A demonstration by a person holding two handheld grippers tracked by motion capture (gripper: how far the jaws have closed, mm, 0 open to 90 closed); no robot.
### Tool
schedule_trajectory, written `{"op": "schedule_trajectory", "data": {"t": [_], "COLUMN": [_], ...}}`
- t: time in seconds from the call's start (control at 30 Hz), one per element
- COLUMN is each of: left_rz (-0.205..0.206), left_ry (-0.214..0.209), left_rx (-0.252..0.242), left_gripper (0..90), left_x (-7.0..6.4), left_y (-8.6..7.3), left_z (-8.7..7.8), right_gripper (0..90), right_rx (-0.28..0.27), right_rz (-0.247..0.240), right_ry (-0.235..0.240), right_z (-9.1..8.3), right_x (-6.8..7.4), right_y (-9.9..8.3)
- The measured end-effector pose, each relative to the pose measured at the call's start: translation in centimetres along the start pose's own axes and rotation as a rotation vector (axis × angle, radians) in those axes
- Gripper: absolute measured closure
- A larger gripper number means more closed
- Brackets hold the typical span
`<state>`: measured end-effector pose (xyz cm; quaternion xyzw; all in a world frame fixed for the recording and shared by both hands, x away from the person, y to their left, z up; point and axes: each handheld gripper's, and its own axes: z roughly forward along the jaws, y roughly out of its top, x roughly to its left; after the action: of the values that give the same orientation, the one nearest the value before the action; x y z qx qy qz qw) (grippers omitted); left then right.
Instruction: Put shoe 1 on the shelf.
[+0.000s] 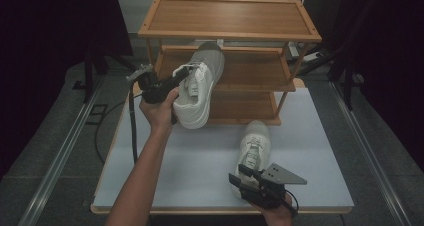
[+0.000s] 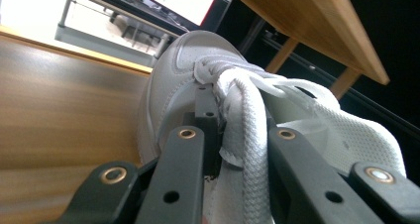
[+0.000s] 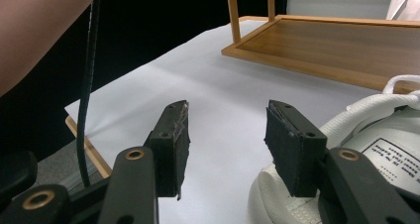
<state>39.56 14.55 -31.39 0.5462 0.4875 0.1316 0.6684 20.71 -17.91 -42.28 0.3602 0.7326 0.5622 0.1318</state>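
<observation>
Item: pair of white shoes, going onto a wooden rack (image 1: 300, 35) at the far end of the table (image 1: 320, 151).

Shoe one (image 1: 200, 86): held off the table by the left gripper (image 1: 176, 78), toe pointing into the rack's middle shelf (image 1: 250, 66). In the left gripper view the jaws are closed about the laces (image 2: 247, 135) and tongue, with the toe over the shelf board.

Shoe two (image 1: 254, 148): flat on the table, just in front of the rack's lowest shelf, toe toward it. The right gripper (image 1: 250, 173) sits at its heel end; in the right gripper view the jaws stand wide apart and hold nothing, one pad alongside the collar.

Handling, judged: light for its bulk; soft padded upper, stiff rubber sole. Smooth upper probably slippery under flat pads. Laces are limp, so a hold on them alone lets the shoe swing and tip nose-down. Not fragile; tolerates a firm pinch.

Where to take hold: tongue and lacing together, as on shoe one, or the heel collar with one jaw inside the opening and one outside. The collar wall is firmest and keeps the sole level for sliding onto a shelf.
</observation>
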Motion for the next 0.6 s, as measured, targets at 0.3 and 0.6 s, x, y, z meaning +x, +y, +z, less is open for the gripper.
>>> {"op": "schedule_trajectory", "data": {"t": [0.3, 0.6], "left_rz": [0.002, -0.012], "left_ry": [0.083, 0.132], "left_rx": [-0.016, -0.039], "left_gripper": [82.2, 82.1], "left_x": [0.6, 1.3], "left_y": [1.0, 1.3], "left_z": [2.2, 3.8], "right_gripper": [51.3, 51.1], "right_rx": [-0.002, 0.005], "right_rz": [0.007, 0.007], "right_ry": [-0.005, -0.007], "right_z": [-0.1, -0.1], "right_x": [-0.3, -0.4], "right_y": [0.0, -0.1]}}
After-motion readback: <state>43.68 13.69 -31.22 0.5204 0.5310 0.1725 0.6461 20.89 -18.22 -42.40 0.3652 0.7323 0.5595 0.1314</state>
